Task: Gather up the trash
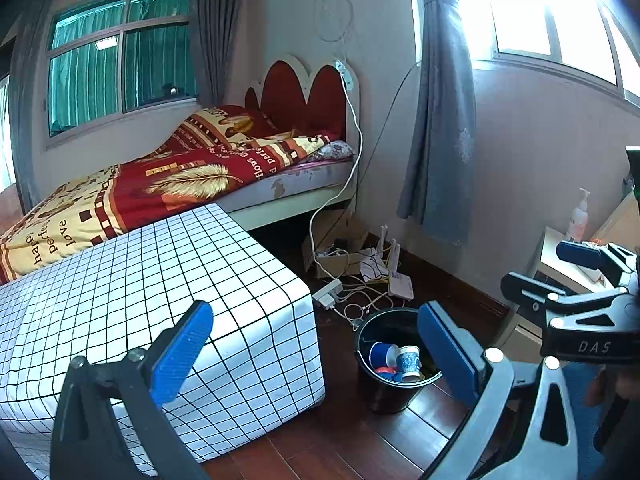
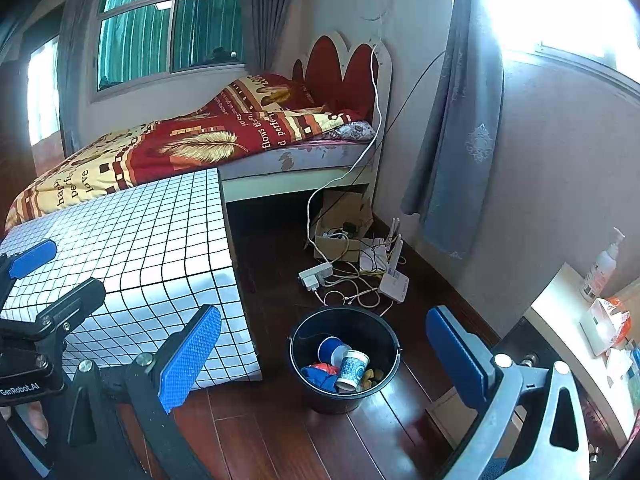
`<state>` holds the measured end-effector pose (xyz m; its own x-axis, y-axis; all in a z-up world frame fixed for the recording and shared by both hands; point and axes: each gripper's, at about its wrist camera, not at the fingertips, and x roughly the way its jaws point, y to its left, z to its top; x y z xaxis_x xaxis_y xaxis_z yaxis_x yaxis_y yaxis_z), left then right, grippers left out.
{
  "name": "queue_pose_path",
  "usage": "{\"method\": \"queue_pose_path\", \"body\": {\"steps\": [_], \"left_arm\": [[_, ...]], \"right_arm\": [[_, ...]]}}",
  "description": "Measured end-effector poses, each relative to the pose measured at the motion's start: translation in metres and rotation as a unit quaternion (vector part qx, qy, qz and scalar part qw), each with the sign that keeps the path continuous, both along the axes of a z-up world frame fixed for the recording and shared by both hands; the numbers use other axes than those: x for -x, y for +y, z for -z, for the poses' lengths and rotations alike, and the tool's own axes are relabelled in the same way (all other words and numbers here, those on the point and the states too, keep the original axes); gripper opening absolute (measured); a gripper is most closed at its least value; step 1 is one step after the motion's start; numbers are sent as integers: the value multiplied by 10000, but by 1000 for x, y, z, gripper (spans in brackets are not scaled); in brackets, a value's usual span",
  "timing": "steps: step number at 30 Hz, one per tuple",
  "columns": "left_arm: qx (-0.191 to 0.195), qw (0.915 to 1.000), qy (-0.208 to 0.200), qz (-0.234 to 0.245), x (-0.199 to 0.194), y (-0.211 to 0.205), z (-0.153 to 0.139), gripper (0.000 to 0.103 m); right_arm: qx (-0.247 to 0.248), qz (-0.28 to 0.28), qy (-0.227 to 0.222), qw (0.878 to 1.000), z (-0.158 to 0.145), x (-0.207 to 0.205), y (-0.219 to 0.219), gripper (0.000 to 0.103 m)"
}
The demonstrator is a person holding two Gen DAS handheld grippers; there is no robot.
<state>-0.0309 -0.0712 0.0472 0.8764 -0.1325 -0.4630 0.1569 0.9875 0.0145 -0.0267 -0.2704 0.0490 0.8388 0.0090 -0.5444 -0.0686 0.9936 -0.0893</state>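
Both grippers hang above a dark wooden floor (image 2: 280, 432) with nothing between their blue pads. The left gripper (image 1: 316, 354) has its fingers (image 1: 182, 354) spread wide apart, and the right gripper (image 2: 324, 354) likewise holds its fingers (image 2: 190, 356) well apart and empty. Between them, a strip of bare floor runs from the near edge toward the far wall, bounded on the left by the hanging edge of a white grid-patterned cloth (image 2: 140, 248) that covers a bench and drops almost to the floor, and on the right by the pale edge of a second bench (image 2: 560, 320) carrying a pump bottle (image 2: 604, 264) and some packets. A black bucket (image 2: 316, 394) stands on that open floor, just right of the cloth's near corner and apart from it. Inside it lie the collected trash: a blue cup (image 2: 332, 350) on its side, a patterned paper cup (image 2: 352, 370) tilted against it, a blue and red crumpled piece (image 2: 320, 374) and something yellow (image 2: 372, 376) too small to tell. Beyond the bucket, near the far wall, a tangle of white cables (image 2: 352, 284), a power strip (image 2: 316, 274), a white router (image 2: 394, 282) and an open cardboard box (image 2: 340, 240) crowd the floor beside the foot of a grey curtain (image 2: 460, 140). A bed (image 2: 240, 140) with a red and yellow blanket stands behind the covered bench, its side rail leaving a dark gap above the floor. In the left wrist view the right gripper's black frame shows at the right edge.
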Motion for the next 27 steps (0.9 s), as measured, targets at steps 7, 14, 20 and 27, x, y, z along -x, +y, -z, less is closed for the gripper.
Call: {"method": "queue_pose_path", "body": {"steps": [7,14,20,27], "left_arm": [[-28,10000,12,67,-1,-1,0,103],[-109,9999,19,58,-1,-4,2,103],[-231,9993,-298,52,6,-4,2,103],[-149,9986,-372,331,7,-7,1,103]], "right_arm": [[1,0,-1,10000,0,0,1,103],[23,-17,2,10000,-1,-1,2,103],[27,-24,7,10000,-1,-2,2,103],[17,-27,15,10000,2,-3,-1,103]]}}
